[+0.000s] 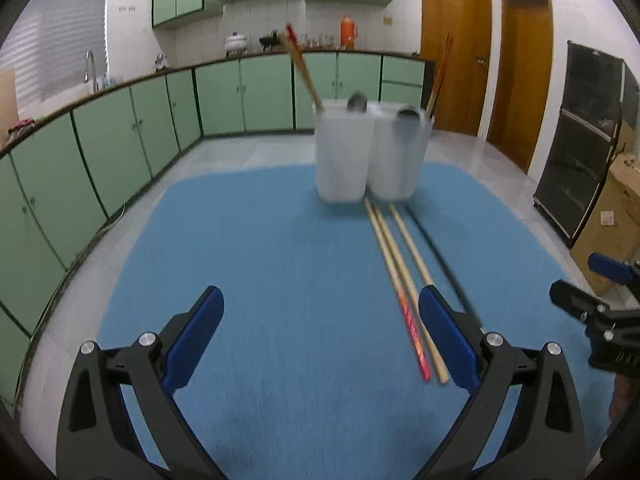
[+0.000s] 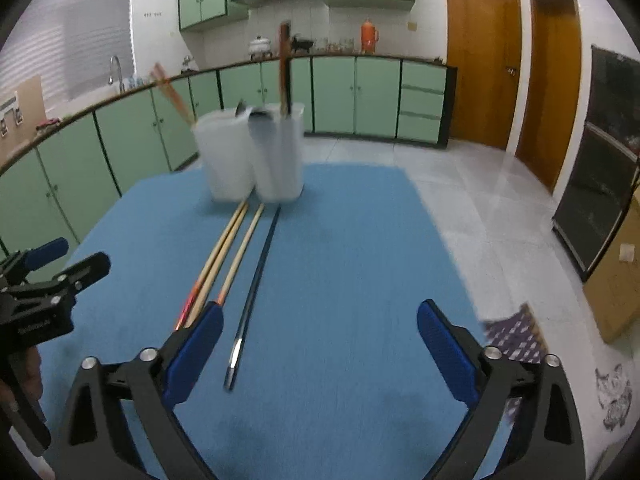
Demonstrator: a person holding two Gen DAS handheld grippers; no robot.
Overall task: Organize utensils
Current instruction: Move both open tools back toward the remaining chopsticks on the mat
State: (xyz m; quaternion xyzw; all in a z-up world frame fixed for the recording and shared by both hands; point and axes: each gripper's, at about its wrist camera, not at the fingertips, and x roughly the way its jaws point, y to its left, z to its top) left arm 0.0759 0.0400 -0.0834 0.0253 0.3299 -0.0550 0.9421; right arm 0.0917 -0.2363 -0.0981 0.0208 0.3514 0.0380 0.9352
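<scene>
Two white translucent holders (image 1: 370, 152) (image 2: 252, 156) stand side by side at the far end of a blue mat (image 1: 288, 272) (image 2: 352, 264). Each holds chopsticks and a metal spoon. Several wooden chopsticks (image 1: 404, 280) (image 2: 224, 256) and one dark chopstick (image 1: 440, 256) (image 2: 256, 280) lie on the mat in front of them. My left gripper (image 1: 320, 320) is open and empty, left of the chopsticks' near ends. My right gripper (image 2: 320, 336) is open and empty, with the dark chopstick's near end just inside its left finger.
Green kitchen cabinets (image 1: 120, 128) run along the left and back. Wooden doors (image 1: 456, 48) and a black cabinet (image 1: 584, 160) stand to the right. A cardboard box (image 1: 616, 216) sits on the tiled floor beside the table.
</scene>
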